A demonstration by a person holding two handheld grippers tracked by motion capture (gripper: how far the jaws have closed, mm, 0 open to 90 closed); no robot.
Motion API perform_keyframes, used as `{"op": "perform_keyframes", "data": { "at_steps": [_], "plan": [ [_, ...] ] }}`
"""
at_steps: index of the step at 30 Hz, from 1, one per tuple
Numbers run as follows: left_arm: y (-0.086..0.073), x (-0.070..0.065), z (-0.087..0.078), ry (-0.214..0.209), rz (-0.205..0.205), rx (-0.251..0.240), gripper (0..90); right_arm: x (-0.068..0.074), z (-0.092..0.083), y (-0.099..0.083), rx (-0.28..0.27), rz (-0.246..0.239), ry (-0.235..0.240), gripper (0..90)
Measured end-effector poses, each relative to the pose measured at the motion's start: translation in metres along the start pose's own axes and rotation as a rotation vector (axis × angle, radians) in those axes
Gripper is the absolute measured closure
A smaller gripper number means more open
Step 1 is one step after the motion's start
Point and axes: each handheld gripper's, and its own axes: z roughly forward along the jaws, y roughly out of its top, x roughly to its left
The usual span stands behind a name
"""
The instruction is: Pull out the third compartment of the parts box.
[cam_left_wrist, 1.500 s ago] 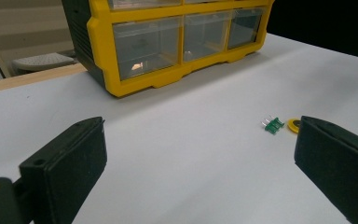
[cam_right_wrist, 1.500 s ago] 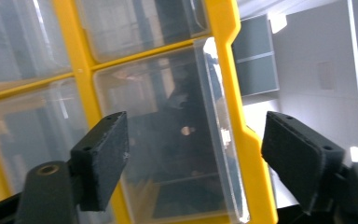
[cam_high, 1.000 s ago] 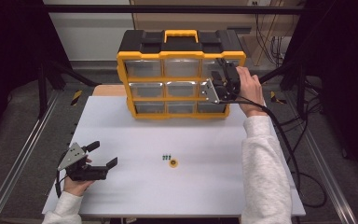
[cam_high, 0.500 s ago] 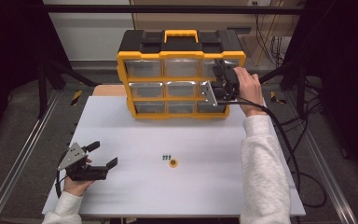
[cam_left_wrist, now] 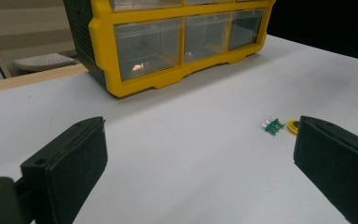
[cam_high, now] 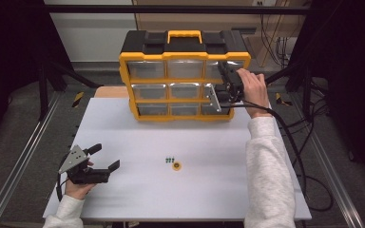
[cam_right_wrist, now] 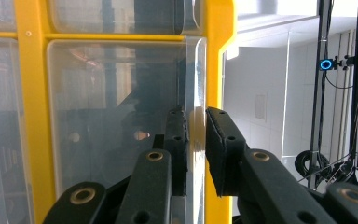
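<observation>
A yellow-and-black drawer organizer [cam_high: 185, 40] stands at the table's far edge. My right gripper [cam_high: 221, 90] reaches its right column; in the right gripper view the gripper [cam_right_wrist: 196, 116] has just been closing, and its pads now pinch the edge of a clear drawer [cam_right_wrist: 121, 102] between them. Near the front left corner my left gripper [cam_high: 107, 156] rests open with nothing in it; in its own view the gripper [cam_left_wrist: 198, 126] faces the organizer [cam_left_wrist: 168, 79]. A small green connector [cam_high: 169, 160] [cam_left_wrist: 273, 126] and a yellow ring [cam_high: 176, 166] [cam_left_wrist: 293, 126] lie mid-table.
The white table [cam_high: 195, 199] carries little else. Black frame posts and cables [cam_high: 294, 156] stand along the right side. A metal rail [cam_high: 24, 156] runs past the table's left edge.
</observation>
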Motion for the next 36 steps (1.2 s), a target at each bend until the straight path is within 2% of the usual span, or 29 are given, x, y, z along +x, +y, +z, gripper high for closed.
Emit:
{"op": "perform_keyframes", "data": {
  "at_steps": [5,17,25,36],
  "plan": [
    [0.000,0.000,0.000,0.000,0.000,0.001,2.6,0.002,0.000,0.000,-0.003,-0.020,-0.011,79.6],
    [0.000,0.000,0.000,-0.002,0.000,0.001,2.6,-0.001,-0.007,-0.001,-0.017,-0.007,-0.002,79.9],
    [0.000,0.000,0.000,-0.004,-0.001,0.000,2.6,-0.003,-0.021,-0.001,-0.032,0.011,0.003,79.9],
    [0.000,-0.001,0.000,-0.003,0.000,-0.001,2.6,-0.008,-0.035,0.000,-0.052,0.002,0.024,79.8]
  ]
}}
